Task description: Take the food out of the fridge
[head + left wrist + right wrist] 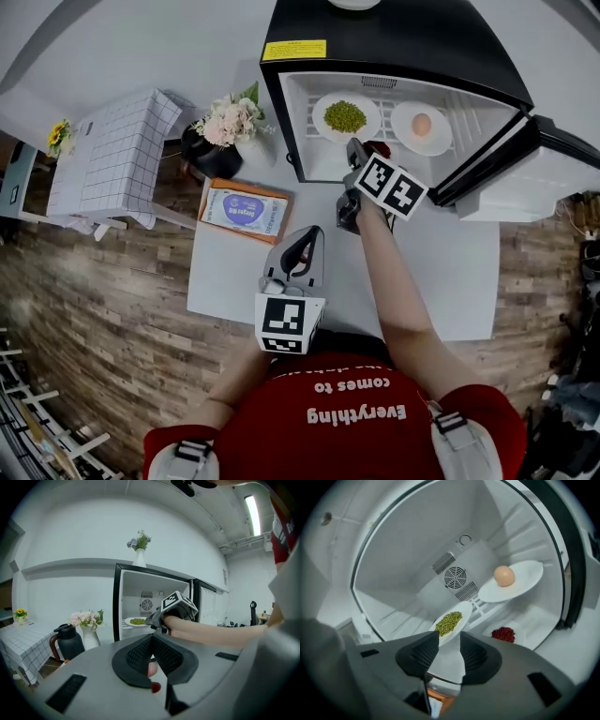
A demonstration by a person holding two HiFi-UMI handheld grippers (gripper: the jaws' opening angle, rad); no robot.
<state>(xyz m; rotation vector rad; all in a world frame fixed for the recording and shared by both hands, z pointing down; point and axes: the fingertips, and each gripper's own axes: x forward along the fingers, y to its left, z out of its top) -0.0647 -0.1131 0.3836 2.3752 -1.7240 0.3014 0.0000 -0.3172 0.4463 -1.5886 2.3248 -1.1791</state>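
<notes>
— Does the right gripper [449, 638] hold anything?
— No. Its jaws are wide apart, and the rim of the green beans plate [451, 620] sits at their tips. The left gripper [152, 637] is closed and empty over the worktop [450, 281].
— Is any food out?
— None. The beans, egg [504, 575] and red beans [503, 633] are all in the fridge [394, 47].

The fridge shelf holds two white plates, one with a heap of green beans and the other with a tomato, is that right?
Not quite. The fridge shelf holds two white plates: one plate with a heap of green beans, the other plate with an egg, not a tomato. The right gripper view shows it.
</notes>
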